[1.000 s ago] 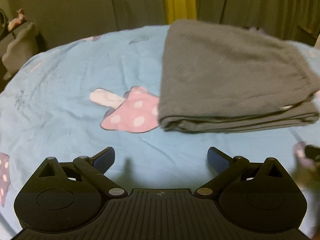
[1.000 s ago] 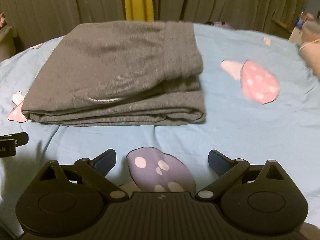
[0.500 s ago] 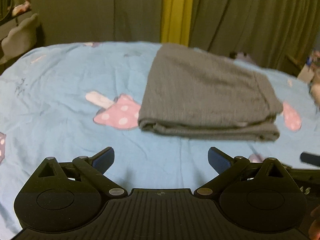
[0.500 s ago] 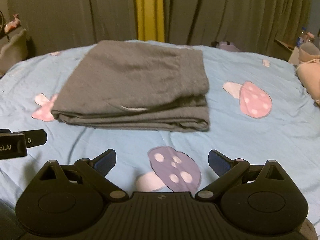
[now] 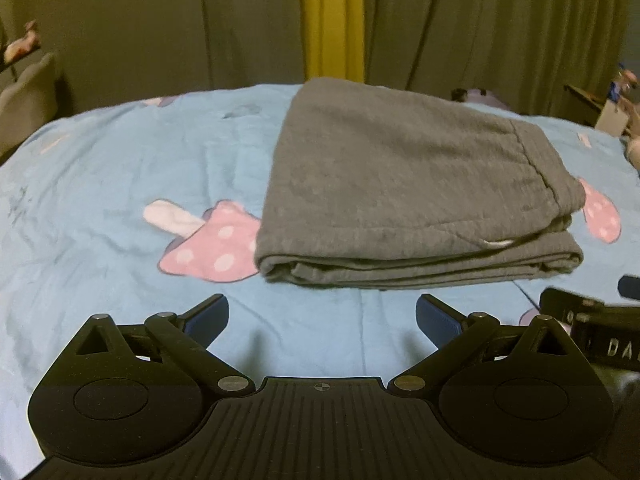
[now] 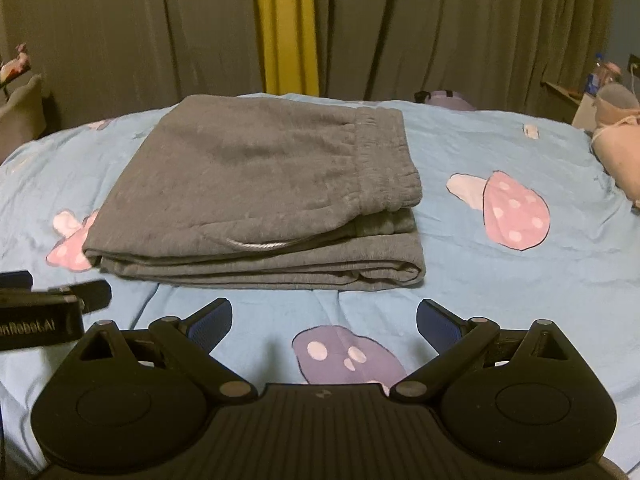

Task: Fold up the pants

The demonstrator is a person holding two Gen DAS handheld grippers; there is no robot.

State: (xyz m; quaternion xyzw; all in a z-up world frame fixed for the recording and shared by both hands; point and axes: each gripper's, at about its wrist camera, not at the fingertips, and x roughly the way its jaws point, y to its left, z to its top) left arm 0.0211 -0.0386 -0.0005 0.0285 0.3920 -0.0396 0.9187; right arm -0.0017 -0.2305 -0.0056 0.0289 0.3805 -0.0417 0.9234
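Note:
Grey sweatpants (image 5: 404, 184) lie folded in a flat stack on the light blue bedsheet (image 5: 120, 184), elastic waistband on top at the right and a drawstring loop showing at the front edge. In the right wrist view the same pants (image 6: 260, 184) sit ahead and slightly left. My left gripper (image 5: 322, 314) is open, empty, a short way in front of the stack's left corner. My right gripper (image 6: 324, 318) is open and empty too, hovering over a purple mushroom print (image 6: 348, 356). Each gripper's side shows at the edge of the other's view.
The sheet carries pink mushroom prints (image 5: 212, 248) (image 6: 514, 210). Dark curtains with a yellow strip (image 6: 286, 28) hang behind the bed. A pale bundle (image 6: 618, 140) lies at the right edge, with a bottle (image 6: 596, 74) on a side table beyond. A grey chair (image 5: 28, 92) stands at far left.
Both grippers have pulled back and away from the folded pants, which now look smaller and farther off. Both stay open; the pants have not moved.

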